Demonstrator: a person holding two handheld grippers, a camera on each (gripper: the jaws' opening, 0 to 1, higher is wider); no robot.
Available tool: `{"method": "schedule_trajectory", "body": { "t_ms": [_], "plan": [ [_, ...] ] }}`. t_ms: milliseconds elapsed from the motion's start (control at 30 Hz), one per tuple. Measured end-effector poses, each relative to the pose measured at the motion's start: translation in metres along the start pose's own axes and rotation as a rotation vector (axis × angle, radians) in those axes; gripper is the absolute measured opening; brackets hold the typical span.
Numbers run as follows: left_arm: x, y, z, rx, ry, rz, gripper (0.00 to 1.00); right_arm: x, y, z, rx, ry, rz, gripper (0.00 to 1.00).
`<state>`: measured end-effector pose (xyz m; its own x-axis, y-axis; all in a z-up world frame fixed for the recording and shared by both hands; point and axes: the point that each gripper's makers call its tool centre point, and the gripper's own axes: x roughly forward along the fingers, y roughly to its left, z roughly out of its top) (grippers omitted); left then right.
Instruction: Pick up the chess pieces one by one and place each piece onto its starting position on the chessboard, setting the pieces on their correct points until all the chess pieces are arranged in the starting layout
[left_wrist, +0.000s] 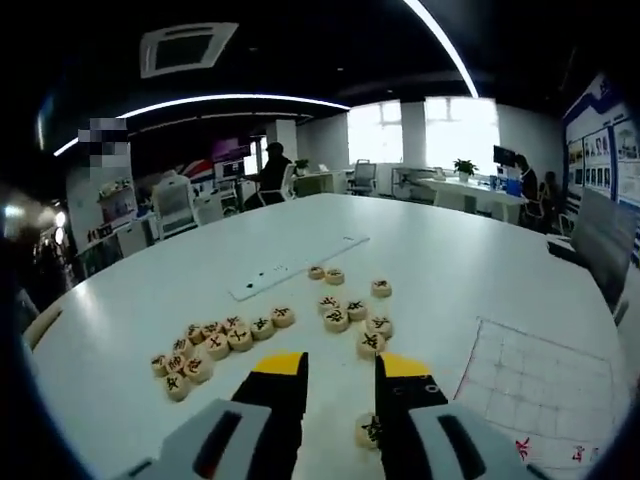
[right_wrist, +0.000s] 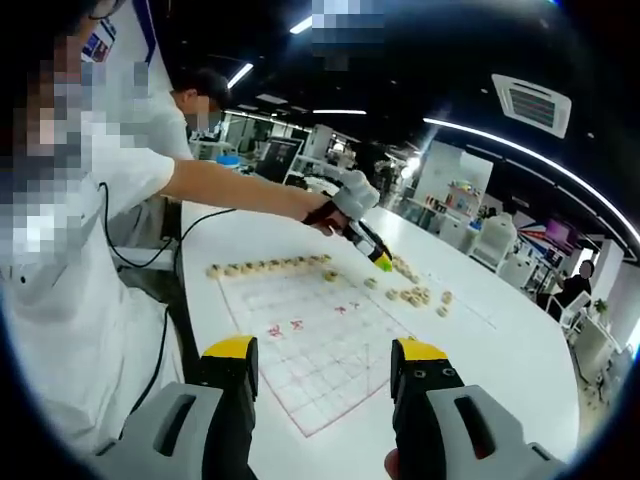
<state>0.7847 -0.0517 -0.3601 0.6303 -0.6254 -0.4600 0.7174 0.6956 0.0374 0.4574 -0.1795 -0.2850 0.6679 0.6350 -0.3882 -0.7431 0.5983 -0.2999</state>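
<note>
Round wooden chess pieces lie loose on the white table: a cluster (left_wrist: 210, 345) ahead to the left and another group (left_wrist: 355, 315) straight ahead. My left gripper (left_wrist: 340, 365) is open above the table. One piece (left_wrist: 368, 430) shows in the gap beside its right jaw, lying on the table. The paper chessboard (left_wrist: 530, 390) lies to the right. My right gripper (right_wrist: 324, 350) is open over the near edge of the chessboard (right_wrist: 320, 340). A row of pieces (right_wrist: 270, 266) lines the board's far edge. Past it, a hand holds the left gripper (right_wrist: 383, 264) near loose pieces (right_wrist: 415, 295).
A long white strip (left_wrist: 300, 265) lies on the table beyond the pieces. A person in a white shirt (right_wrist: 80, 250) stands left of the board, with a cable (right_wrist: 165, 340) hanging at the table edge. Office desks and chairs (left_wrist: 460, 190) stand far behind.
</note>
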Motion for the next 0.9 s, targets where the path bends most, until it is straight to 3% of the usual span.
{"method": "schedule_trajectory", "body": {
  "t_ms": [500, 800, 900],
  "plan": [
    [0.074, 0.006, -0.003, -0.080, 0.051, 0.023, 0.28, -0.002, -0.004, -0.002, 0.006, -0.005, -0.006, 0.54],
    [0.089, 0.006, 0.004, -0.101, 0.051, 0.025, 0.26, -0.002, -0.005, -0.003, 0.010, -0.004, -0.010, 0.54],
    [0.090, 0.004, 0.003, -0.177, 0.052, 0.019, 0.21, -0.002, -0.004, -0.003, 0.008, -0.004, -0.004, 0.54]
  ]
}}
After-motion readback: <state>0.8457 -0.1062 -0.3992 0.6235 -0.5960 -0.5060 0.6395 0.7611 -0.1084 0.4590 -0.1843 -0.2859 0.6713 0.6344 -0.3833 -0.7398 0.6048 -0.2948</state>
